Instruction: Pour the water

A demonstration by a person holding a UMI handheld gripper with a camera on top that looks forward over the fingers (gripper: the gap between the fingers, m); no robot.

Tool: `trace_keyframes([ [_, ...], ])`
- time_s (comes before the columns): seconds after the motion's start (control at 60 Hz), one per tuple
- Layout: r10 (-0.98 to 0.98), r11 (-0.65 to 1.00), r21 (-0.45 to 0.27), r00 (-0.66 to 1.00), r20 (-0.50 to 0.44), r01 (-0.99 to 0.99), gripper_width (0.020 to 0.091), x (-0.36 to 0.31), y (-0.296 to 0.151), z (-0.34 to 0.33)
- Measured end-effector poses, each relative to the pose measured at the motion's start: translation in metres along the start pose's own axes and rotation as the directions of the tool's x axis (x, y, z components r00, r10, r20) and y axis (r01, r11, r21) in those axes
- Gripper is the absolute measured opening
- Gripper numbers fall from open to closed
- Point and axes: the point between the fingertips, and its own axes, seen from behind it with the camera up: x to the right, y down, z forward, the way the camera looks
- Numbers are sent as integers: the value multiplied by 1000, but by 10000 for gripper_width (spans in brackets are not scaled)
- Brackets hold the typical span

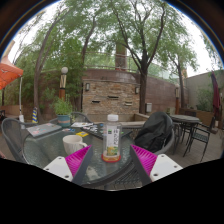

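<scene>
I have the gripper (110,160) lined up on a clear bottle (111,138) with a white cap and an orange band near its base. It stands upright on the glass surface (40,148), right between my fingers at twelve o'clock from the gripper. The fingers are spread wide, a pink pad (77,160) at nine o'clock of the bottle and its mate at three o'clock, each with a visible gap to the bottle's sides. So the bottle rests on its own weight; I hold nothing yet.

I judge this spread is deliberate: it lets me bracket the bottle low on its body before closing, which should keep it steady when tipped for pouring.

A white cup (72,142) sits at about ten o'clock from the bottle, near it, probably the vessel to fill. A dark bag (156,133) lies at two o'clock, and metal chairs (196,133) stand beyond it.
</scene>
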Motion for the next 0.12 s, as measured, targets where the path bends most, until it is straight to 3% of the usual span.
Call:
trace_keyframes([
  [0.117, -7, 1000, -12, 1000, -30, 7, 838, -4, -3, -54],
])
